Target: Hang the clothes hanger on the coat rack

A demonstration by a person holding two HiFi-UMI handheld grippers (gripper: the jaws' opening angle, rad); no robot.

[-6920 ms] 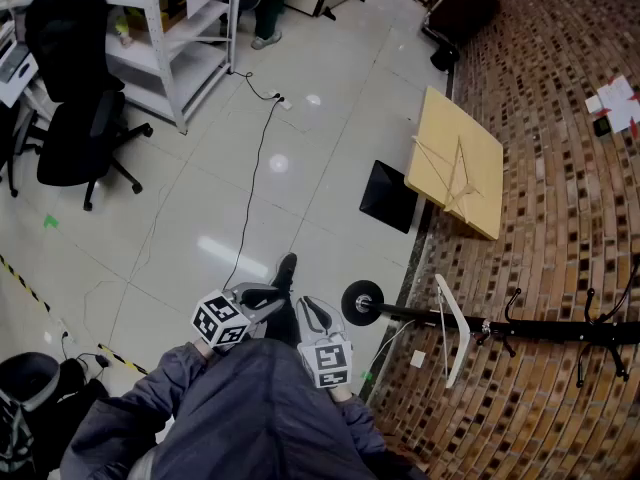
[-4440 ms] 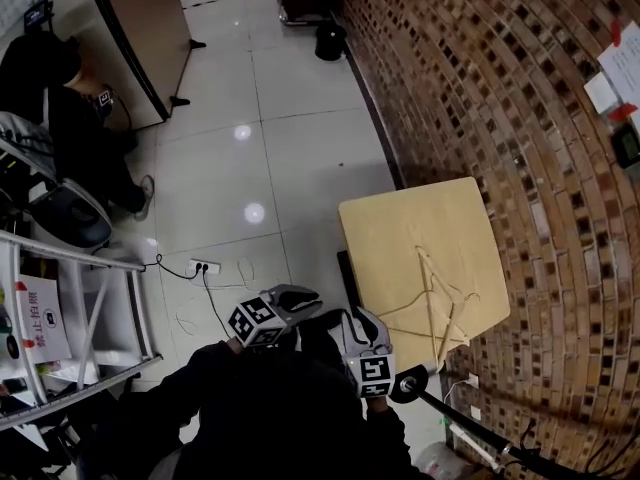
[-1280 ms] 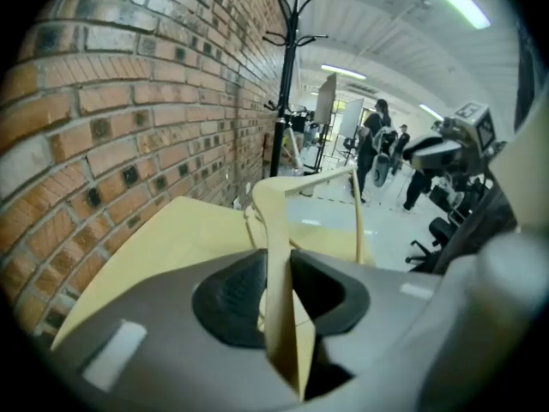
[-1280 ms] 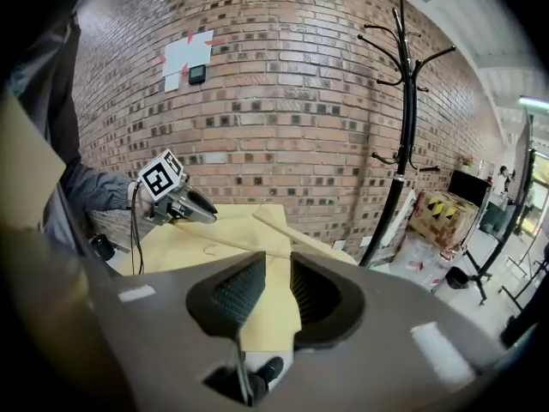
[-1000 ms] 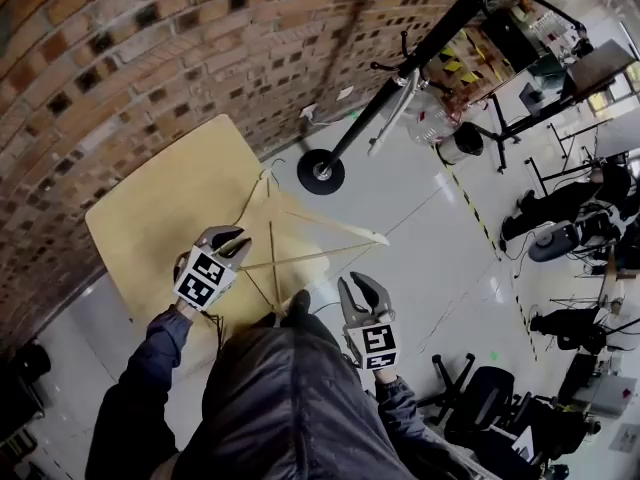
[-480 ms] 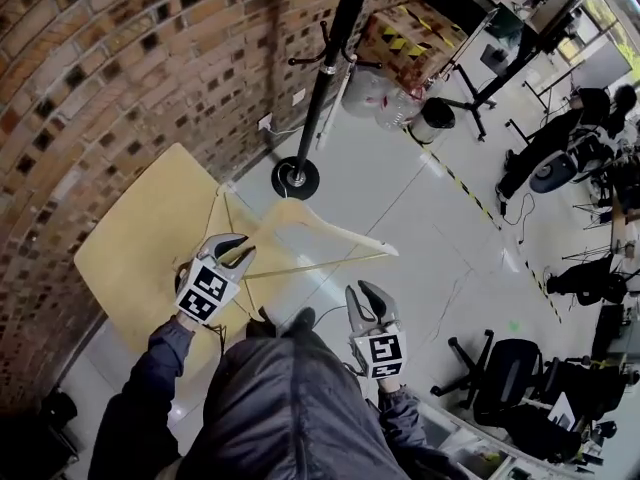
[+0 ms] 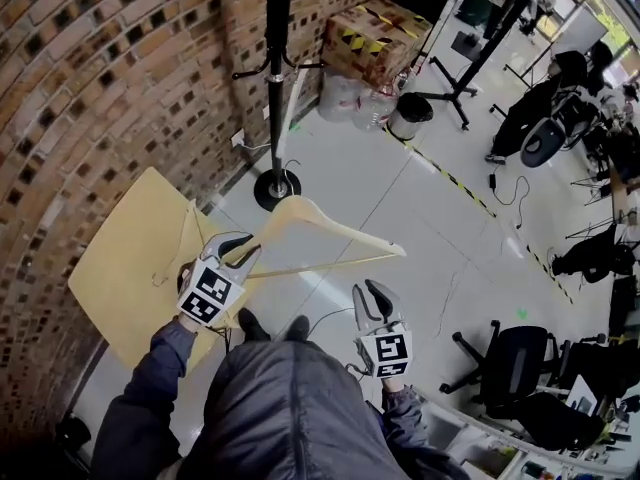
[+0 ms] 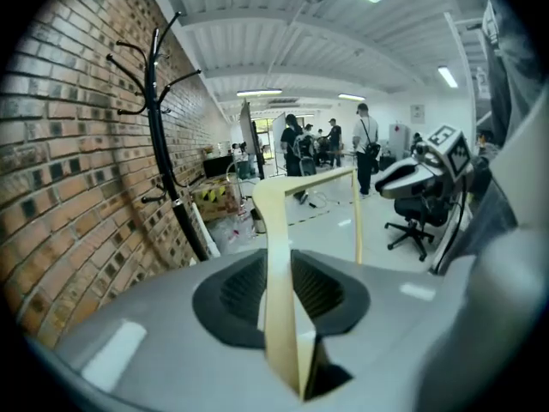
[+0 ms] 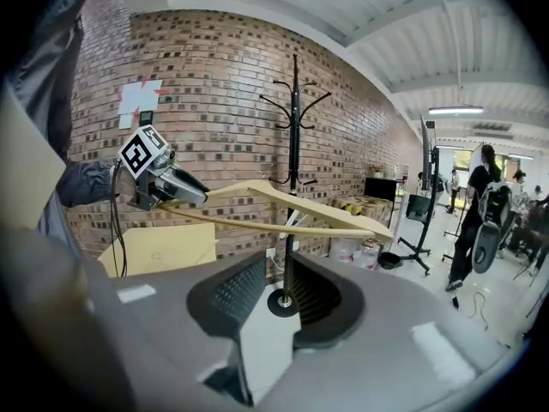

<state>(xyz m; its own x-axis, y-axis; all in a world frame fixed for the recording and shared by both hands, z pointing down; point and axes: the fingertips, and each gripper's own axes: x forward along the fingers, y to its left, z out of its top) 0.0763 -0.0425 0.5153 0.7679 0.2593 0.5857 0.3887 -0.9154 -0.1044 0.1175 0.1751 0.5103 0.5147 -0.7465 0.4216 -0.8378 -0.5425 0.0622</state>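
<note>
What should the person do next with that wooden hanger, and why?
Probably carry the hanger forward toward the coat rack. The left gripper is clamped on one end of the hanger, but the rack stands well apart from it, over by the brick wall. The right gripper is open and empty, so the left one has to bring it there.

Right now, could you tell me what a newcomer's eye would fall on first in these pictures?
First, the pale wooden hanger, held up in mid-air by one end in the left hand-held gripper, beside the wooden table. Beyond it, the tall black coat rack stands against the brick wall, while the right hand-held gripper hangs open and empty at lower right.
</note>
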